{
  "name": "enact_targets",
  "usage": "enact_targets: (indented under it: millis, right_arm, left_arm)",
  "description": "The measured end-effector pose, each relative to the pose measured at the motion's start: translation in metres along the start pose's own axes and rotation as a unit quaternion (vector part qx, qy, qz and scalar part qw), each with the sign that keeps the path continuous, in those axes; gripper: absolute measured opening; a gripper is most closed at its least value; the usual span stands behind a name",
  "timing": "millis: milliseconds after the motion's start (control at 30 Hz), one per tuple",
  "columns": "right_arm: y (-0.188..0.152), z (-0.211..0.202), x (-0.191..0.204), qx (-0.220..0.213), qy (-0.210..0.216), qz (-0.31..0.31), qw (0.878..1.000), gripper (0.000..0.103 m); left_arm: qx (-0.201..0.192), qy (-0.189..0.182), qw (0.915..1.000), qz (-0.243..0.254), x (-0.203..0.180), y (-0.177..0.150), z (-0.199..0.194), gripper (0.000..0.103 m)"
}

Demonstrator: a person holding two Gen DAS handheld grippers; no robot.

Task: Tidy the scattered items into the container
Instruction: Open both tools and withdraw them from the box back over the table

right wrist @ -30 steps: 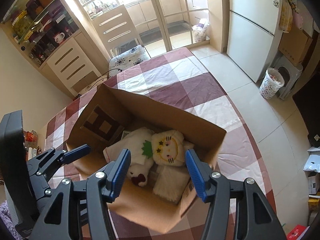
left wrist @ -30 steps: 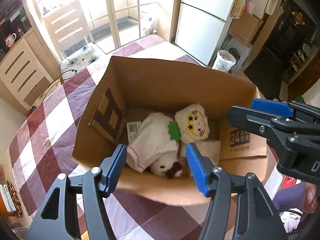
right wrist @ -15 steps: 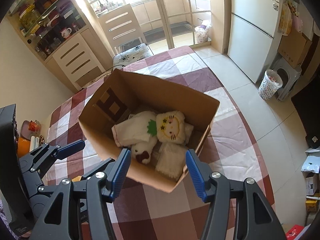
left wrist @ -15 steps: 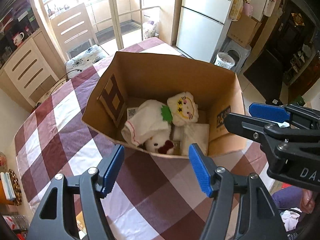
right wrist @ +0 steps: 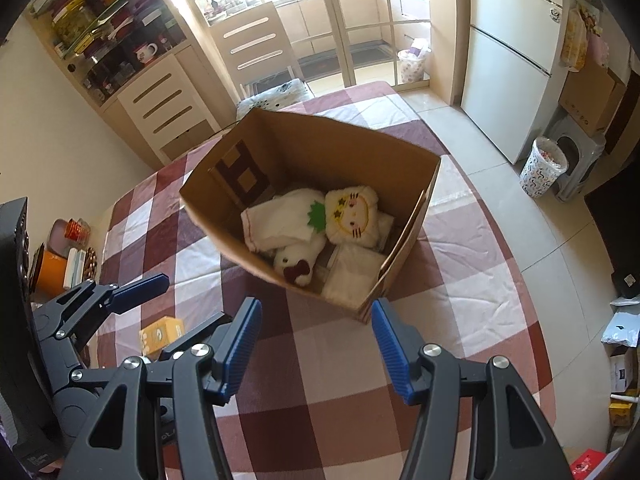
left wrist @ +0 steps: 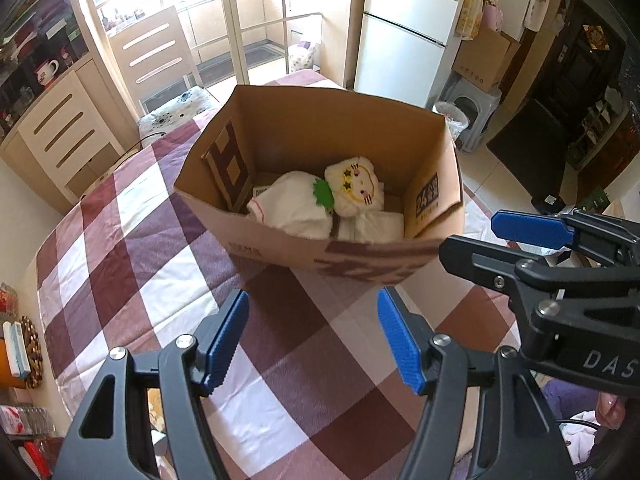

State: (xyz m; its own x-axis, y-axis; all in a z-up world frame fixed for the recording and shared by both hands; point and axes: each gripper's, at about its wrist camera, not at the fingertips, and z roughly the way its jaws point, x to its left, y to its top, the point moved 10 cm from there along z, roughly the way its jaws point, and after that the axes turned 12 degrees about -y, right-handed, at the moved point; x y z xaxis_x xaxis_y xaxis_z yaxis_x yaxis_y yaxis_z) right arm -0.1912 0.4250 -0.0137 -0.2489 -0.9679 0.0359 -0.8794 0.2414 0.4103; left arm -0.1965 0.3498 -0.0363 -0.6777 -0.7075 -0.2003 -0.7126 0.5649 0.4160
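An open cardboard box (left wrist: 360, 258) (right wrist: 308, 140) stands on the checked tablecloth (left wrist: 132, 248) (right wrist: 460, 296). Inside lie a white plush with a yellow face (left wrist: 356, 184) (right wrist: 352, 214), a folded white cloth with a green leaf (left wrist: 296, 208) (right wrist: 284, 220), a white toy with a dark red bow (right wrist: 296, 264) and a white folded piece (right wrist: 352, 276). My left gripper (left wrist: 312, 336) is open and empty, held back from the box's near wall. My right gripper (right wrist: 316, 340) is open and empty, also short of the box. Each gripper shows in the other's view (left wrist: 532, 240) (right wrist: 120, 292).
A small yellow box (right wrist: 160, 334) lies on the table left of my right gripper. An orange container (right wrist: 50, 270) and jars stand at the table's left edge. A chair (right wrist: 260, 52), drawers (right wrist: 160, 108), a fridge (right wrist: 512, 52) and a patterned bin (right wrist: 542, 166) stand beyond.
Both grippers have pulled back and up from over the box, which now sits farther away. Both stay open and empty. The items in the box have not moved.
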Motion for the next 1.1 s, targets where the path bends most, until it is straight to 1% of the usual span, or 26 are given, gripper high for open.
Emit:
enact_targets:
  millis: [267, 533, 700, 933, 1100]
  right_arm:
    - [-0.028, -0.004, 0.016, 0.013, 0.005, -0.024, 1.0, 0.059]
    - [-0.058, -0.001, 0.042, 0.032, 0.015, -0.056, 0.998, 0.059]
    - [-0.076, 0.003, 0.066, 0.045, 0.024, -0.083, 0.995, 0.059]
    - [-0.092, 0.0, 0.098, 0.05, 0.036, -0.114, 0.992, 0.059]
    - [-0.102, -0.003, 0.122, 0.05, 0.044, -0.132, 0.989, 0.059]
  left_arm:
    - [-0.001, 0.008, 0.9998, -0.02, 0.006, -0.029, -0.014, 0.068]
    - [0.006, 0.018, 0.9976, -0.066, 0.027, -0.071, -0.022, 0.068]
    - [0.009, 0.024, 0.9955, -0.092, 0.038, -0.096, -0.027, 0.068]
    - [0.006, 0.04, 0.9893, -0.14, 0.062, -0.132, -0.041, 0.068]
    - [0.003, 0.054, 0.981, -0.187, 0.086, -0.162, -0.055, 0.068]
